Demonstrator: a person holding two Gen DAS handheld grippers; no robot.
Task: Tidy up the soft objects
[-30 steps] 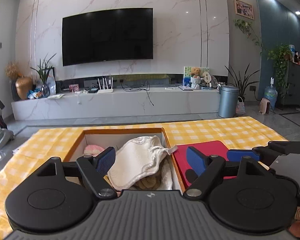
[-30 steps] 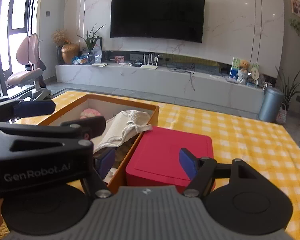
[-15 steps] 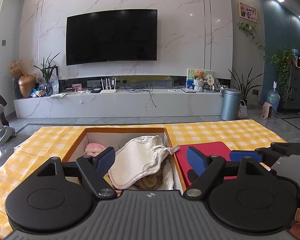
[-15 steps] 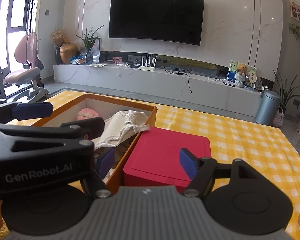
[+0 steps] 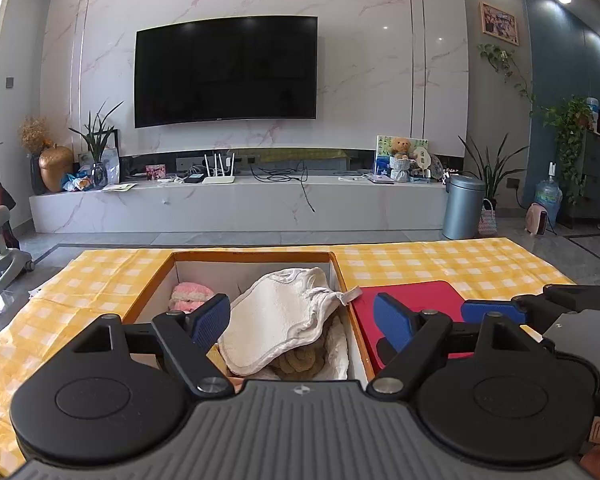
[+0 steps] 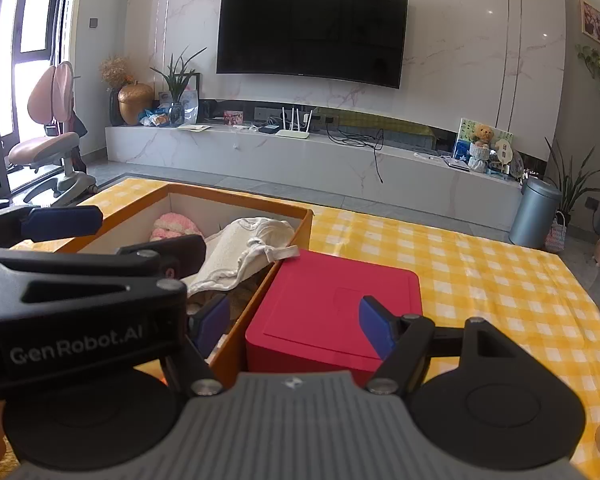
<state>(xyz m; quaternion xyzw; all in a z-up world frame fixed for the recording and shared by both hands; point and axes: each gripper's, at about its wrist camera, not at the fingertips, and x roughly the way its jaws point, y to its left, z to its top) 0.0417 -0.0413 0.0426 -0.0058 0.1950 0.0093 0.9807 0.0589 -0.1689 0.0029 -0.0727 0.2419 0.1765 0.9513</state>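
- Left gripper (image 5: pixel 302 320), lower centre of its view: jaws spread, nothing between the pads, hanging over the near end of the box (image 5: pixel 252 255).
- Right gripper (image 6: pixel 294 322), lower centre of its view: jaws spread and empty, over the red lid (image 6: pixel 332 300).
- White cloth (image 5: pixel 278 316) lies in the box atop a brown item (image 5: pixel 300 362); a pink item (image 5: pixel 190 294) sits at the box's far left.
- Lid lies just right of the box on the yellow checked cloth (image 6: pixel 480 264).

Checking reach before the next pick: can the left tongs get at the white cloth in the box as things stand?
Probably yes. The left tongs stand open just before the white cloth, which lies on top in the open orange box; nothing covers it.
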